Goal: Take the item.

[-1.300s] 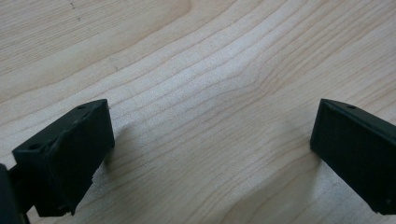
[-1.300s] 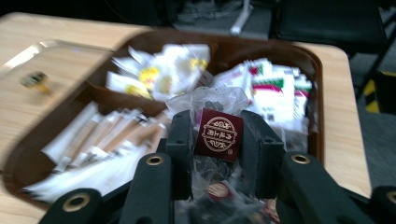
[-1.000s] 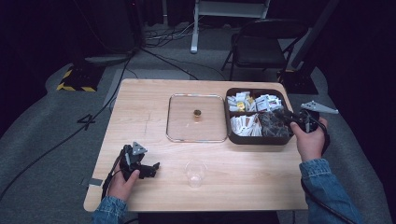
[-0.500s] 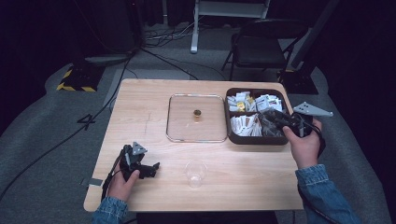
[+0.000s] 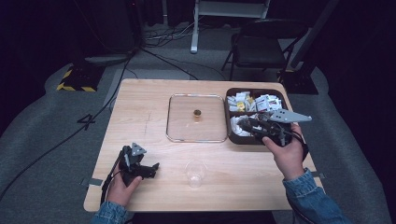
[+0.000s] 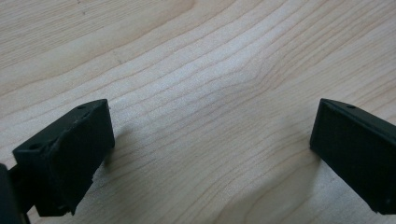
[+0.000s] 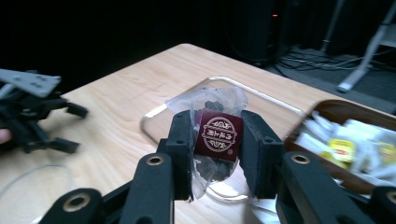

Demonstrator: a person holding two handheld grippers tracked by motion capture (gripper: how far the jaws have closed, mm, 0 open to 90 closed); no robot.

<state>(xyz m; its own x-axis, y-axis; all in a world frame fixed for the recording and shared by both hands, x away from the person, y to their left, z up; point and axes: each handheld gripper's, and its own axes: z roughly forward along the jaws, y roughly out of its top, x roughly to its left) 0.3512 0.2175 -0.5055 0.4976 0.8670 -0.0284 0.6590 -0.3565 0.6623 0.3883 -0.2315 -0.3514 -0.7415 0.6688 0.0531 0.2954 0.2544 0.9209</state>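
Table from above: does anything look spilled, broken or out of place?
Nothing looks spilled or broken. The glass lid lies flat beside the brown box of packets, and the plastic cup stands upright. One clear packet with a dark red label is pinched in the right hand-held gripper.

Table (image 5: 140,116): pale wood, matt, fine grain lines.
Lid (image 5: 196,135): clear glass, glossy, bright metal rim.
Tea bag packet (image 7: 217,133): clear crinkled plastic film, shiny; maroon paper label, gold print.
Right gripper (image 7: 215,154): black matt plastic, ribbed pads.
Cup (image 5: 195,172): thin clear plastic.
Box (image 5: 232,135): dark brown, smooth.
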